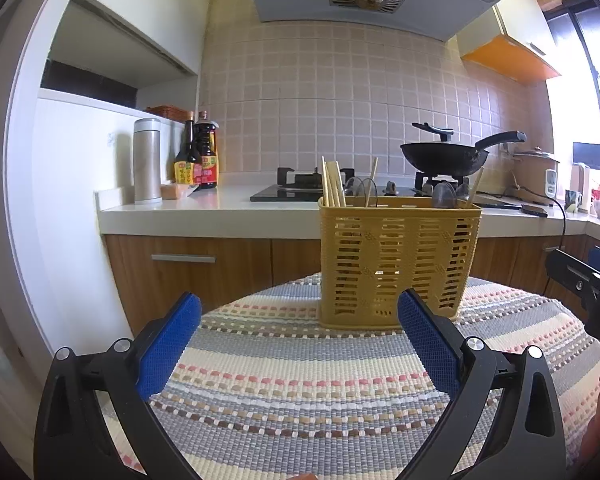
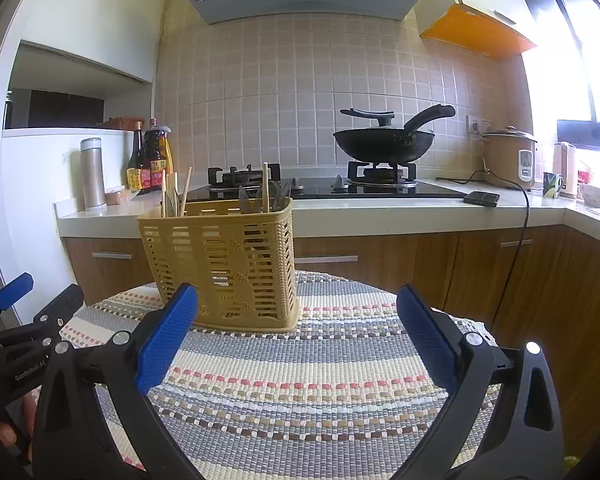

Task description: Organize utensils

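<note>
1. Where the striped woven mat [image 1: 300,384] covers the round table, your yellow slatted utensil basket [image 1: 398,260] stands upright on its far part, with the kitchen counter [image 1: 204,210] behind it.
2. Wooden chopsticks [image 1: 332,184] stand bunched at the basket's left end; one more stick [image 1: 476,186] leans at the right end. From the right wrist, a single stick [image 2: 265,188] rises near the middle.
3. Clear utensil heads [image 1: 364,190] poke above the rim. Spoons or something else, you cannot tell; the plastic blurs into the stove behind.
4. Your left gripper [image 1: 300,308] has its blue pads [image 1: 168,350] spread wide, nothing between them, nothing touched. It hangs over the mat, just short of the basket; the right pad overlaps the basket's lower right corner in view only.
5. Your right gripper [image 2: 298,300] is likewise spread to its widest, empty, over bare mat. The basket sits ahead and to its left, apart from the pads.
6. Each gripper shows at the other camera's edge, cut off by the frame: the right one [image 1: 588,284] at the far right of the left view, the left one [image 2: 20,312] at the far left of the right view.
7. Fingertips of a hand [image 2: 8,432] show at the lower left of the right view, mostly hidden.
8. Beyond: black wok [image 2: 384,142] on the hob, steel flask [image 1: 147,160], sauce bottles [image 1: 198,156], rice cooker [image 2: 508,156].
</note>
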The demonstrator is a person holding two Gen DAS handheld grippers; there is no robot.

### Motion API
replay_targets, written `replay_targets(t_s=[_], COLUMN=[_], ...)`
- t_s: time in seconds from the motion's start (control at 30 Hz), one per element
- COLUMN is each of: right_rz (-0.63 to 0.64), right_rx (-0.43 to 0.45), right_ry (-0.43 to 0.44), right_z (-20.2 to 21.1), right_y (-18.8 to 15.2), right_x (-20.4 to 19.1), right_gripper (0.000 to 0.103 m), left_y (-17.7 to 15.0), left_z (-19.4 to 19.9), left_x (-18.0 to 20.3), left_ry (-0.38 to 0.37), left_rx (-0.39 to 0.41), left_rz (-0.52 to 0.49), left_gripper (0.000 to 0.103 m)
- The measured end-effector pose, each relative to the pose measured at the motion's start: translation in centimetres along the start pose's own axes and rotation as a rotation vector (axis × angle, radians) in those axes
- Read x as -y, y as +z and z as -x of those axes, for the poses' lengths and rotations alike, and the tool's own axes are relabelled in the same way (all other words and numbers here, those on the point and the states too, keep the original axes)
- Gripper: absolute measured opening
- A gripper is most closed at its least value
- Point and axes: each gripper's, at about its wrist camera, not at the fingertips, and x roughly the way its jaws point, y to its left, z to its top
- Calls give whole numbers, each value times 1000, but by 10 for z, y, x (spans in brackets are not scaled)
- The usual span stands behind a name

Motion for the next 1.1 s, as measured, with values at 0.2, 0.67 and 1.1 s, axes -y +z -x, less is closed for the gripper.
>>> replay_targets(t_s=[0.2, 0.67, 1.1], right_rz=[2, 4, 9], right_rx=[-6, -9, -16], right_ry=[-2, -5, -1], right_z=[-2, -2, -3], right_y=[0, -1, -2], right_x=[-1, -2, -2], right_gripper=[95, 95, 95], left_y=[0, -1, -1], left_z=[-1, -1, -3], left_x=[1, 2, 1], left_ry=[-3, 1, 3], left_rx=[-3, -11, -21], left_rz=[0, -10, -5], left_gripper=[95, 95, 95])
